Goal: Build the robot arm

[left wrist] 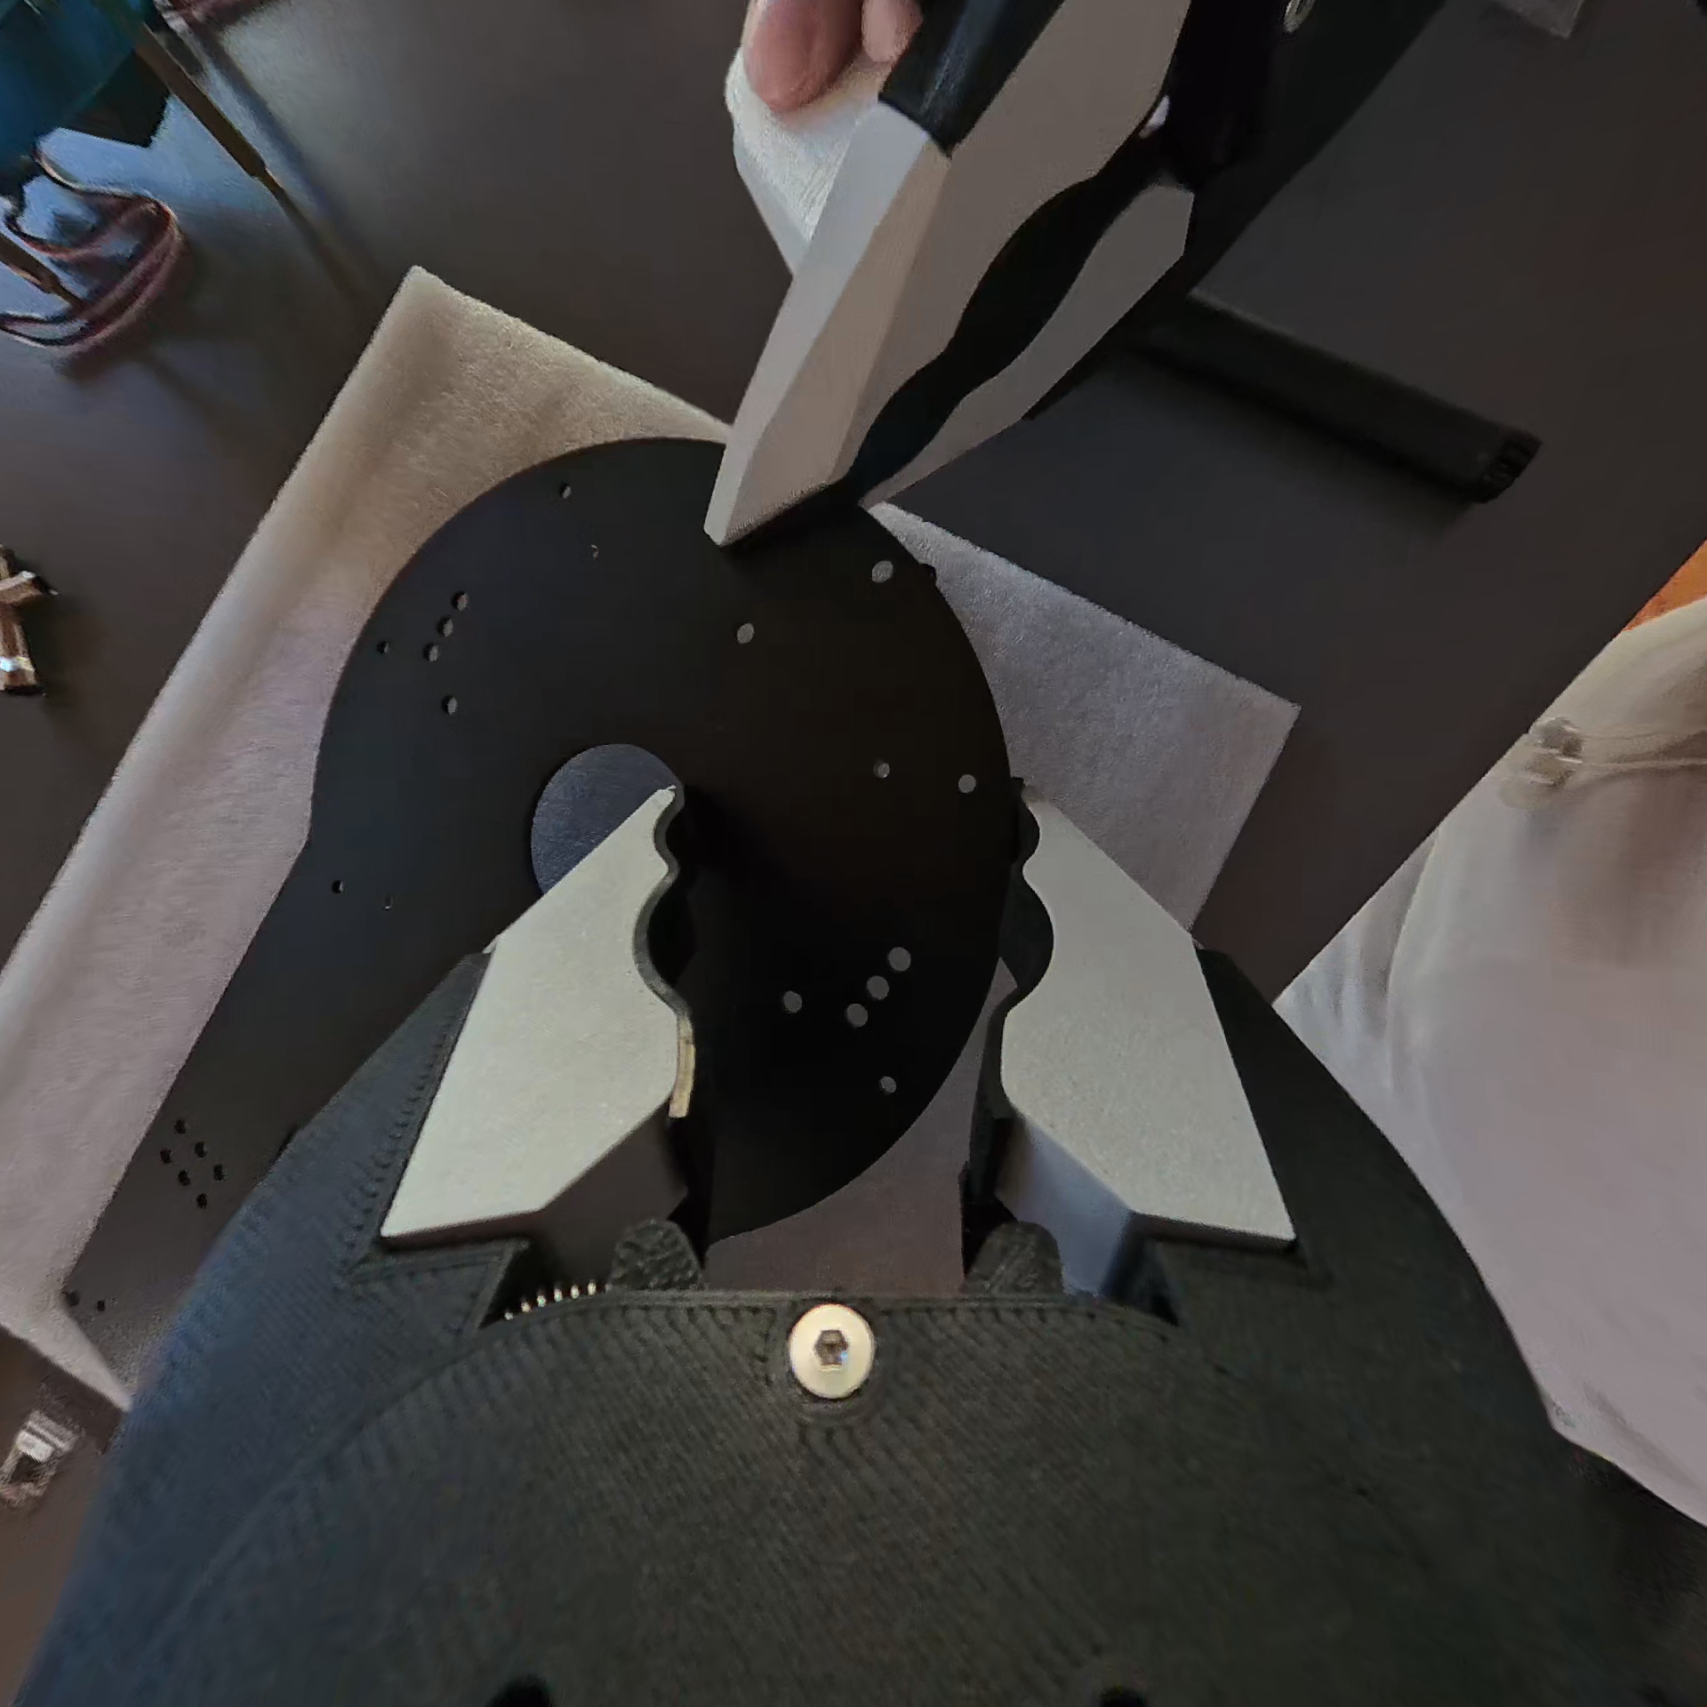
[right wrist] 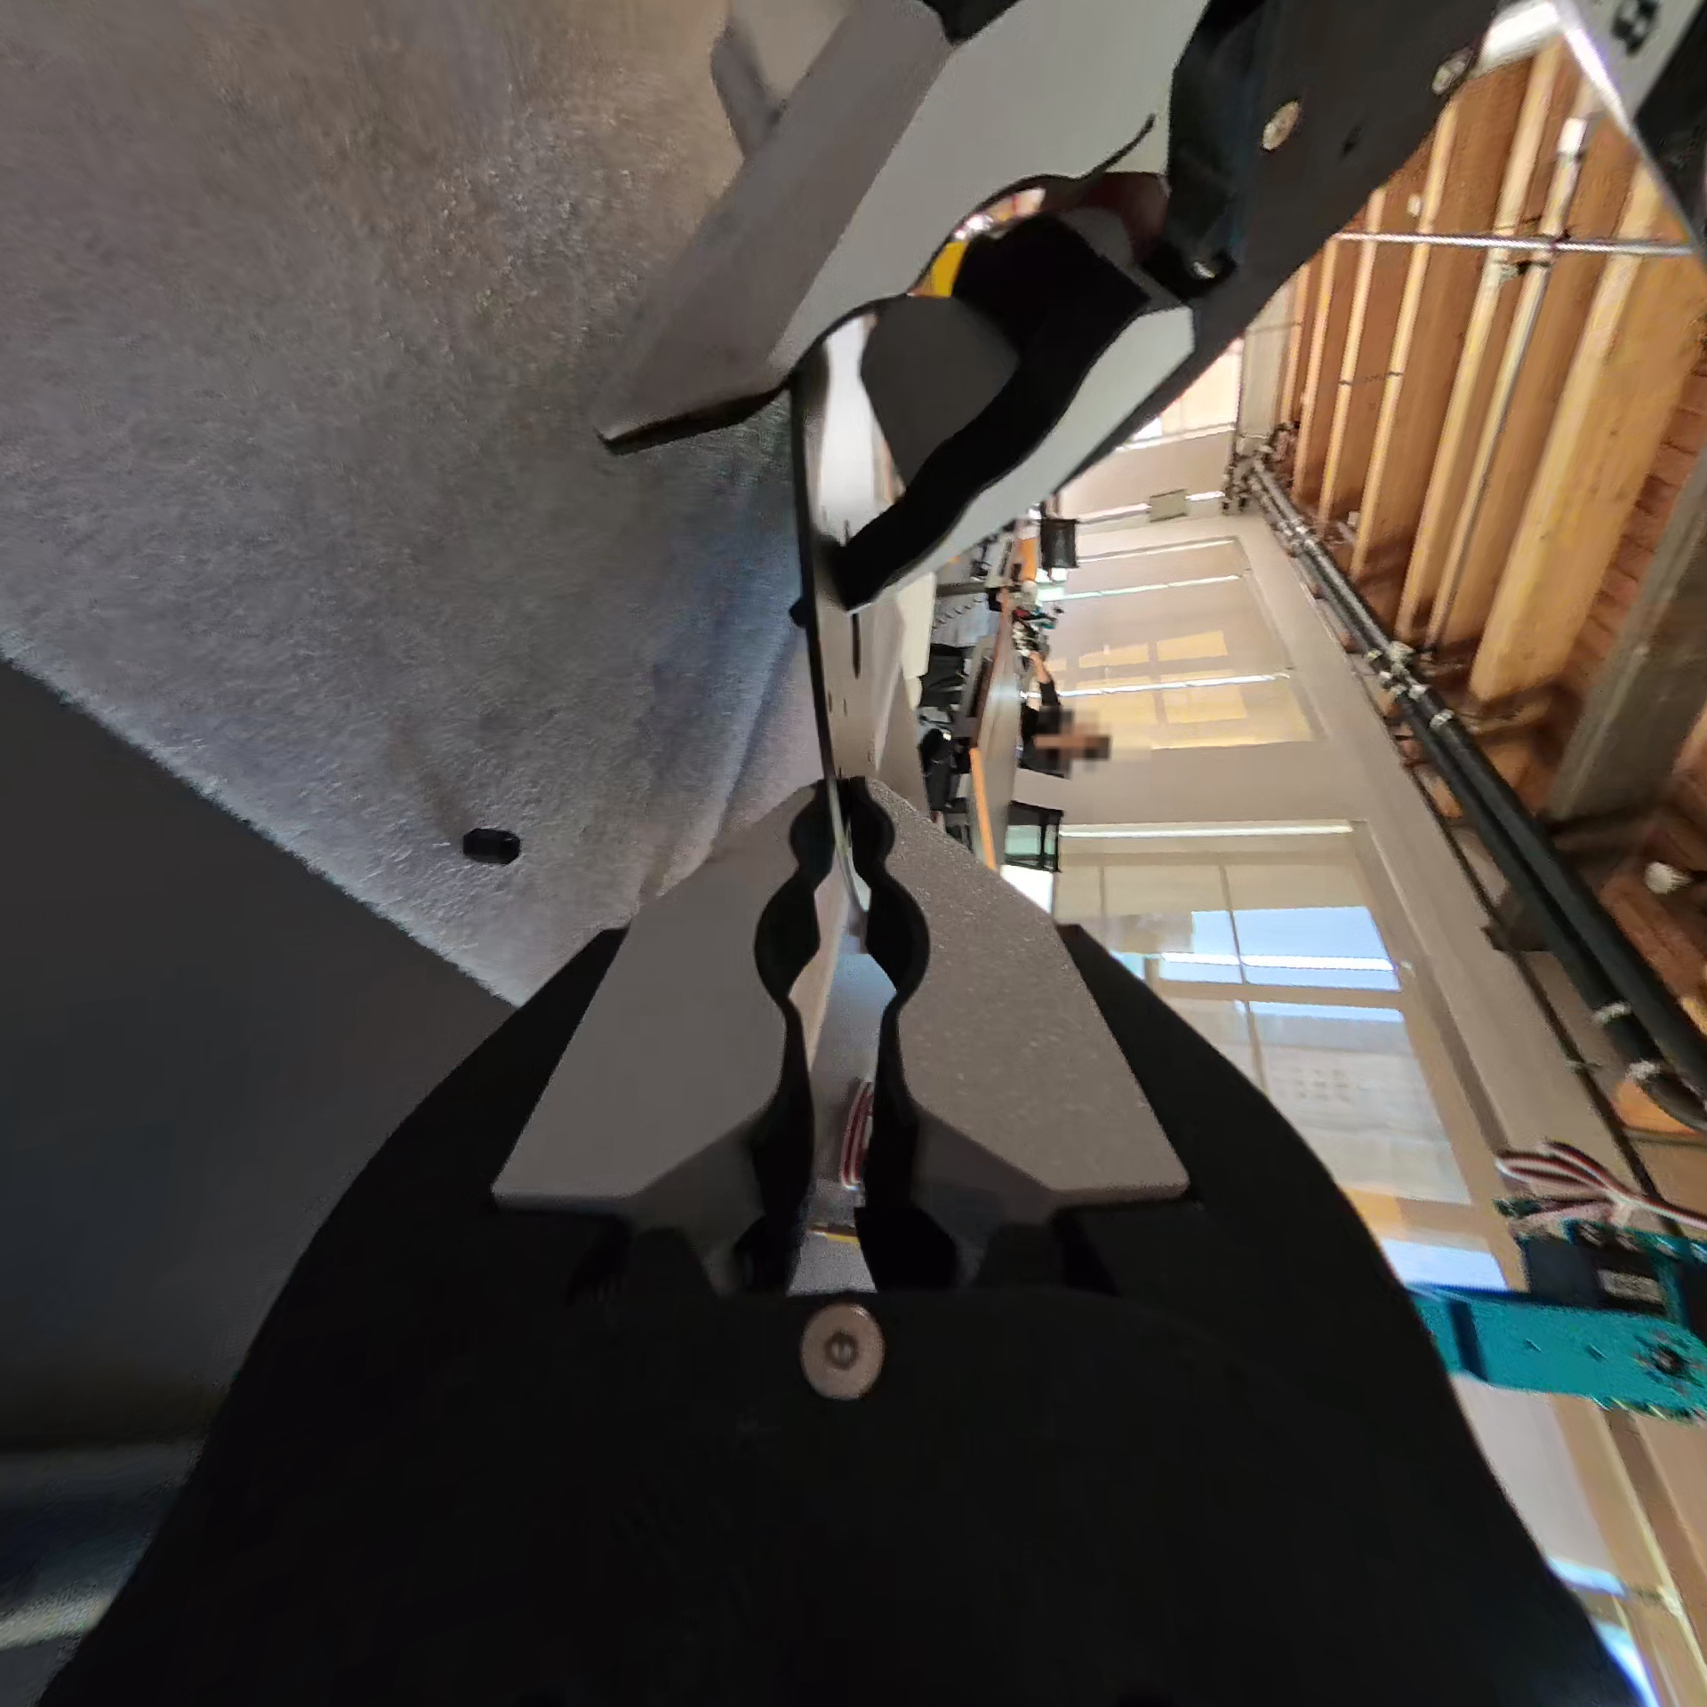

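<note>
A flat black round plate (left wrist: 739, 702) with a central hole and several small drilled holes is tilted up off a white foam sheet (left wrist: 231, 739). My left gripper (left wrist: 848, 799) is open. One finger lies over the central hole and the other is at the plate's right rim, so the fingers straddle the plate's band. My right gripper (left wrist: 785, 526) comes in from the top and is shut on the plate's far rim. In the right wrist view the plate (right wrist: 825, 665) shows edge-on, pinched between my right gripper's (right wrist: 836, 808) tips, with the open left gripper (right wrist: 739, 513) beyond.
The foam sheet (right wrist: 323, 462) lies on a dark table (left wrist: 554, 185) and carries a small black screw (right wrist: 490, 845). A black bar (left wrist: 1339, 406) lies at the back right. Metal parts (left wrist: 18, 628) and wires (left wrist: 92, 277) are at the left. A teal board (right wrist: 1570, 1330) and a person's white garment (left wrist: 1524, 1016) are also in view. The gap from one gripper's tips to the other's is roughly 5 centimeters.
</note>
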